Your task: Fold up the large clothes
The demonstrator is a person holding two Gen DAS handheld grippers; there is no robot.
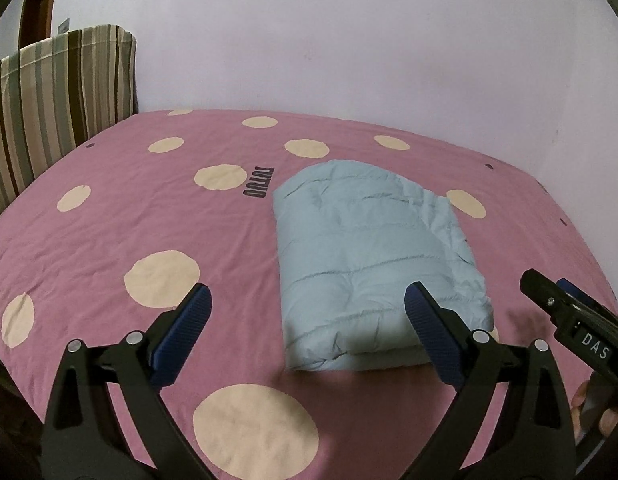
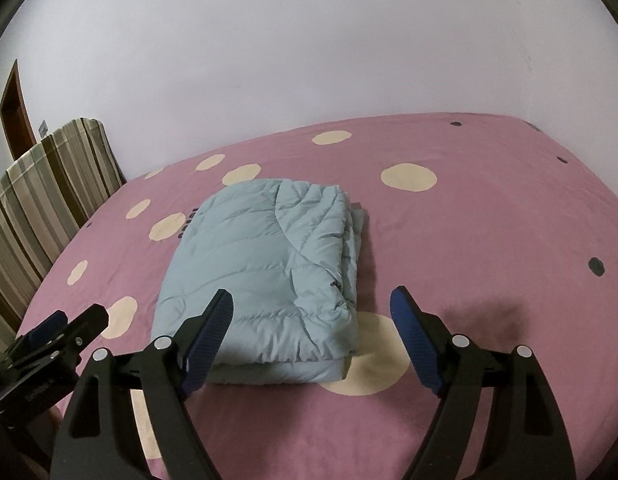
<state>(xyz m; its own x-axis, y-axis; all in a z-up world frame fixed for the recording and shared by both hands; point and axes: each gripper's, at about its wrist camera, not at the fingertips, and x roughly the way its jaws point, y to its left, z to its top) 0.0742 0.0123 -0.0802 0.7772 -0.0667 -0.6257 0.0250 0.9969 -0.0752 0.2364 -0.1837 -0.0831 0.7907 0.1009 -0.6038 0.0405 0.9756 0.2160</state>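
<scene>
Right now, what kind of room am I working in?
Most likely a bedroom. A bed with a pink polka-dot sheet fills both views, a striped cushion or headboard stands at its left end against a plain wall, and a folded light-blue puffer jacket lies on the sheet.

Pink dotted bed (image 1: pixel 109 240) bears a folded pale-blue puffer jacket (image 1: pixel 369 248)
</scene>
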